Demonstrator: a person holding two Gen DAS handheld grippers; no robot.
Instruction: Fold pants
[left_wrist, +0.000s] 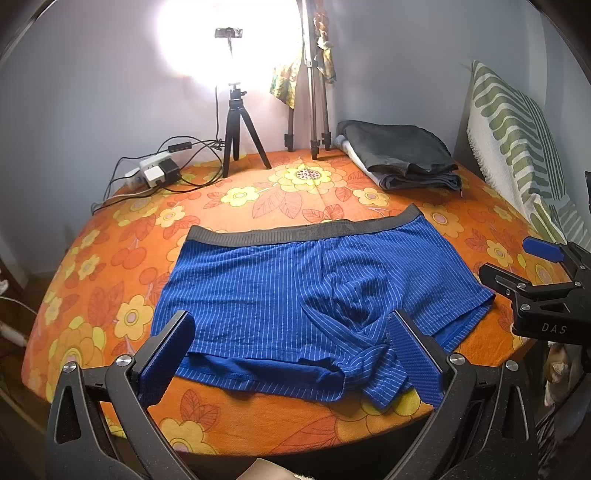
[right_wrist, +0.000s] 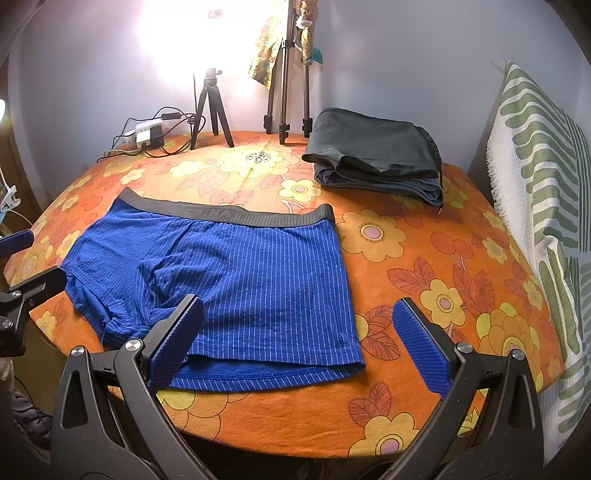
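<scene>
Closest to the lens, the left claw (left_wrist: 291, 354) sits at the bottom of the left wrist view with its blue-padded fingers (left_wrist: 168, 360) spread wide apart, holding nothing. Its two pads straddle the near hem of the blue pinstriped boxer shorts with the dark grey waistband (left_wrist: 295, 280), whether they actually touch the fabric I can't tell.

Same deal for the right claw (right_wrist: 299, 343) in the right wrist view: fingers spread, nothing gripped, its left pad over the shorts' near hem and its right pad over bare cloth.

The shorts lie mostly flat in the middle of the round surface covered in an orange cloth with yellow flowers (right_wrist: 406, 266), waistband toward the far side, leg openings toward the near rim. One leg is rumpled and bunched, the other lies smooth with a straight side edge.

Room-wise: bare cloth on both sides of the shorts and a strip along the near rim. Farther back, upper right of the frame, sits a folded pile of dark grey clothes (right_wrist: 376, 151), well apart from the waistband. Along the back edge: a small black tripod (left_wrist: 240, 129), a taller metal tripod (left_wrist: 314, 103) and a white power strip with tangled black cables (left_wrist: 155, 170). At the right edge leans a white cushion with green stripes (right_wrist: 535, 192).
</scene>
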